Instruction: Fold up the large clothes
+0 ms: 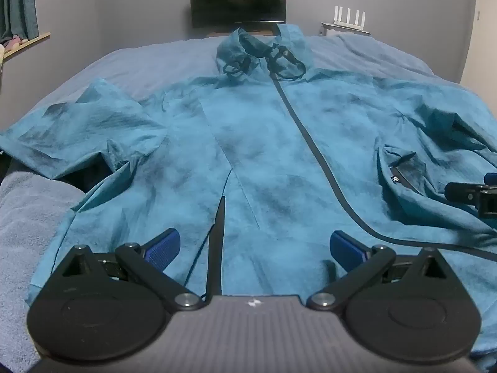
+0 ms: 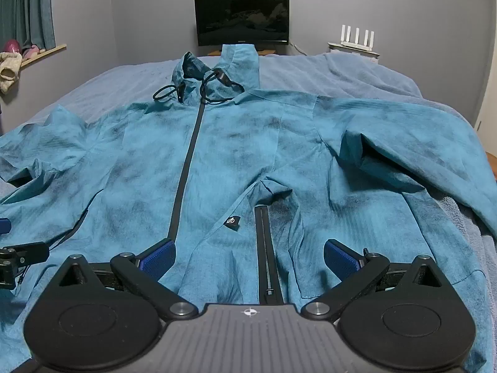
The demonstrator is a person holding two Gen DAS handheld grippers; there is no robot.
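Note:
A large teal zip-up jacket (image 1: pixel 267 143) lies front-up and spread on the bed, hood (image 1: pixel 264 49) at the far end, black zipper (image 1: pixel 313 143) down the middle. It also shows in the right wrist view (image 2: pixel 236 155). Its left sleeve (image 1: pixel 80 133) is bunched at the left; its right sleeve (image 2: pixel 419 152) is folded over at the right. My left gripper (image 1: pixel 254 245) is open and empty above the hem, left of the zipper. My right gripper (image 2: pixel 248 256) is open and empty above the hem over a pocket zipper (image 2: pixel 267 248).
The jacket lies on a blue-grey bed cover (image 1: pixel 149 59). A dark monitor (image 2: pixel 242 20) stands beyond the bed's far end, a white router (image 2: pixel 357 39) to its right. A window ledge with curtains (image 2: pixel 28 9) is at the left wall.

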